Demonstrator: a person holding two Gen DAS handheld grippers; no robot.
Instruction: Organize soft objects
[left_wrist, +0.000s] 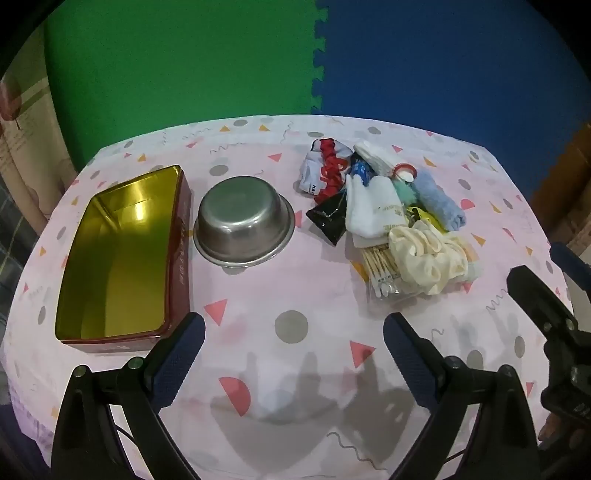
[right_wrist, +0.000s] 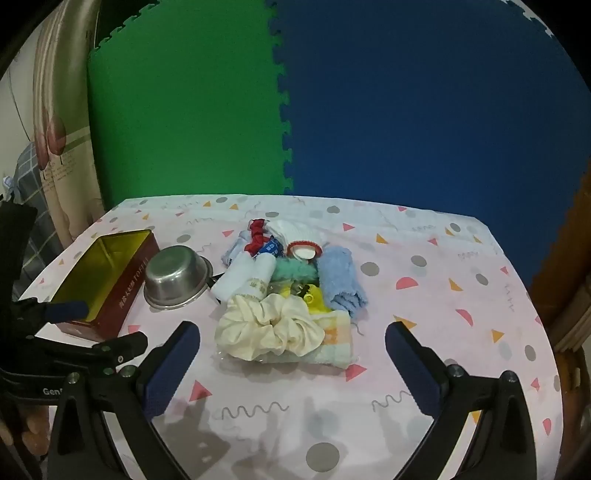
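A heap of small items lies on the pink patterned tablecloth (left_wrist: 295, 280). It holds a cream scrunchie (left_wrist: 428, 254) (right_wrist: 269, 328), a light blue towel (left_wrist: 439, 203) (right_wrist: 341, 280), white socks (left_wrist: 369, 206) (right_wrist: 243, 273), a red scrunchie (left_wrist: 328, 166) (right_wrist: 258, 232), a bag of cotton swabs (left_wrist: 384, 273) and a black packet (left_wrist: 328, 218). A gold-lined red tin (left_wrist: 125, 254) (right_wrist: 103, 280) and a steel bowl (left_wrist: 243, 221) (right_wrist: 177, 277) stand to the left, both holding nothing. My left gripper (left_wrist: 293, 354) is open above the cloth, near the table's front. My right gripper (right_wrist: 291, 358) is open, just short of the cream scrunchie.
Green (left_wrist: 184, 62) and blue (left_wrist: 443, 62) foam mats stand behind the table. The right gripper's body (left_wrist: 546, 314) shows at the right edge of the left wrist view. The left gripper's body (right_wrist: 66, 314) sits beside the tin in the right wrist view.
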